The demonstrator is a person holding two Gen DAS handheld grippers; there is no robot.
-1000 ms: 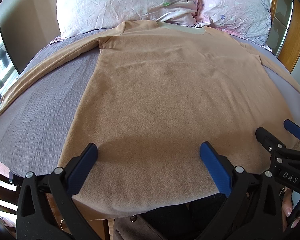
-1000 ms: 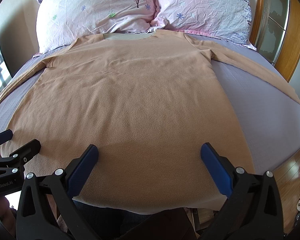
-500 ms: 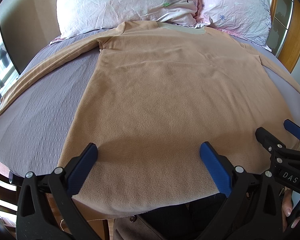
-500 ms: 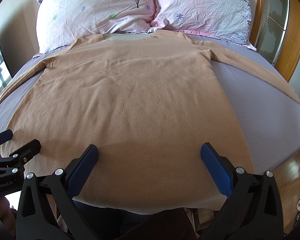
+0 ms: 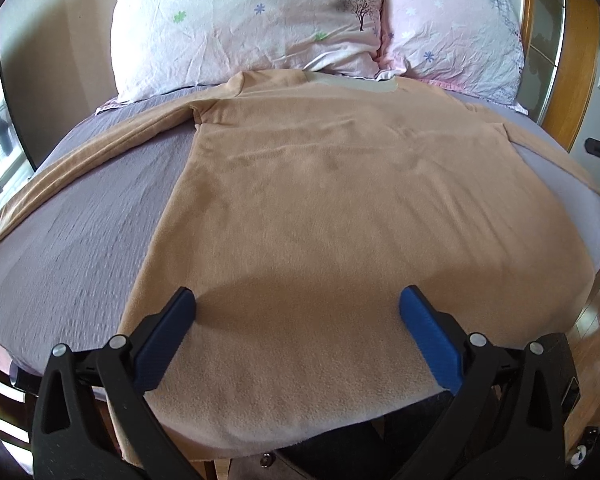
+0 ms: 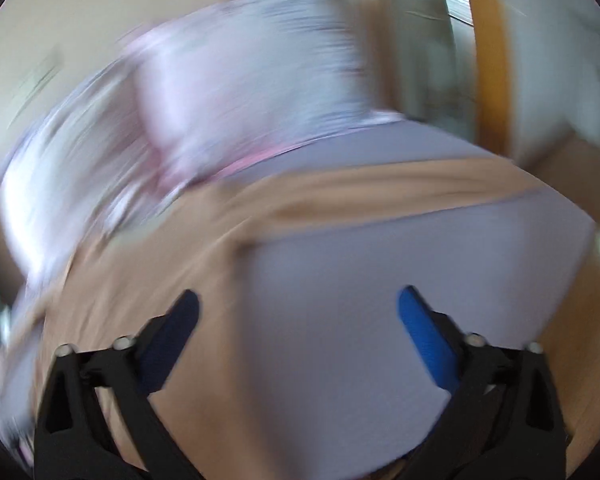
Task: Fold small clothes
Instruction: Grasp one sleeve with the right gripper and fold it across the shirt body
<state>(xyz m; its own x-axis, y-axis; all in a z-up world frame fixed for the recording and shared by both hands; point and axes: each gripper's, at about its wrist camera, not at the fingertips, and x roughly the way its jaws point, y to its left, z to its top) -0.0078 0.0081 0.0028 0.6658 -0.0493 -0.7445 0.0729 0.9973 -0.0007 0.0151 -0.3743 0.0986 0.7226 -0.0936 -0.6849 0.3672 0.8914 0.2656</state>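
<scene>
No legible text, label or number anywhere.

A bed [image 5: 80, 248] with a grey-purple sheet carries a tan long-sleeved shirt [image 5: 340, 216], spread flat, sleeves out to both sides. Two floral pillows [image 5: 252, 20] lie just beyond the shirt's collar, touching it. The shirt's hem reaches the bed's near edge. The right wrist view is blurred: sheet [image 6: 360, 312], one sleeve [image 6: 380, 188].
</scene>
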